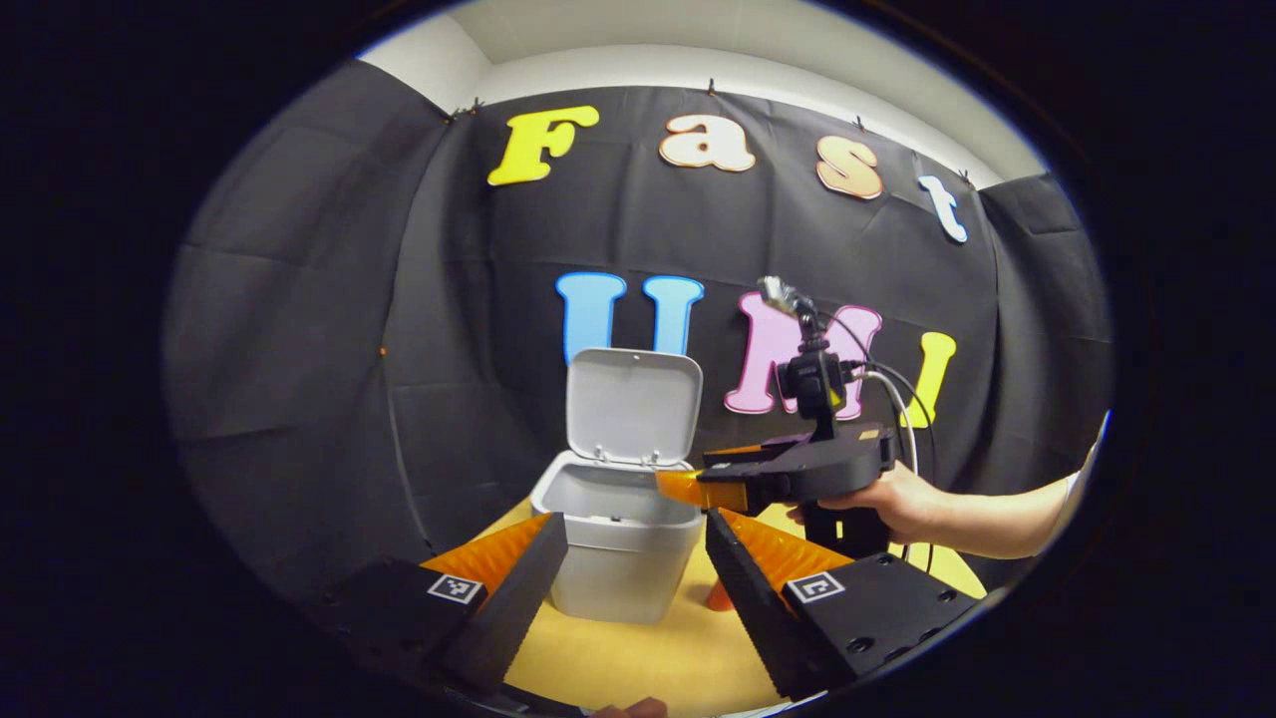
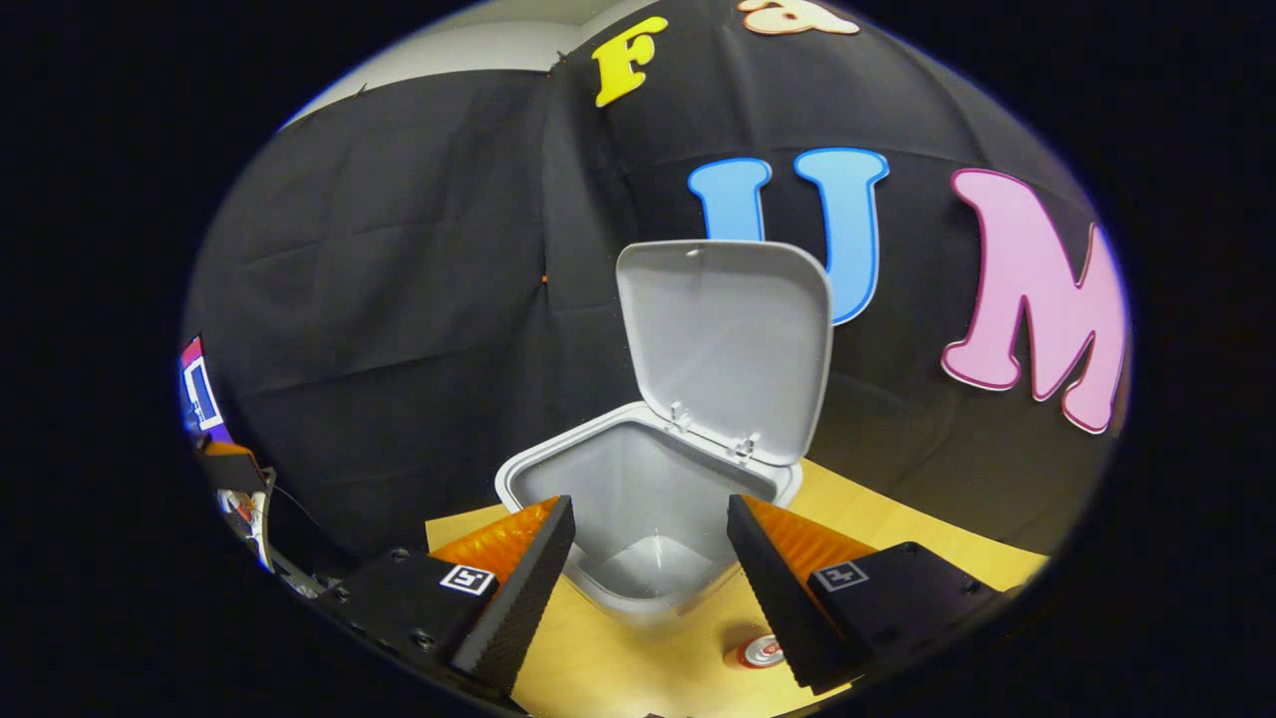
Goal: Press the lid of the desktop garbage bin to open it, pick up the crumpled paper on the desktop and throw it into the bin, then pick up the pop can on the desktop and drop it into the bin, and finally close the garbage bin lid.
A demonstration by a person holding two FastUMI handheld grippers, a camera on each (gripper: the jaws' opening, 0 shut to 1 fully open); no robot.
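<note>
Bin (image 1: 620, 543): stands on the yellow-brown table (image 1: 638, 658) close to the black cloth wall, pale grey, its mouth uncovered.
Lid (image 1: 632, 406): swung up on its rear hinge and standing nearly upright against the wall; in the right gripper view the lid (image 2: 726, 344) leans back behind the open mouth.
Room around the bin: bare table in front of it and to both sides in the left gripper view; the wall sits just behind.
Left gripper (image 1: 630, 583): held low in front of the bin, fingers spread wide with nothing between them; the bin's front wall shows in the gap.
Right gripper (image 1: 688, 489): in the left gripper view it is held by a hand (image 1: 892, 499) at the bin's right rim, tips reaching over the edge of the mouth. In its own view the right gripper (image 2: 650, 558) has its fingers well apart and empty, looking down into the bin (image 2: 648, 499).
Inside the bin: the floor looks pale and bare, though the paper could be hidden in the lower part.
Can (image 2: 760, 653): on the table beside the bin's base, just by the right gripper's right-hand finger, untouched; only its red and silver end shows.
</note>
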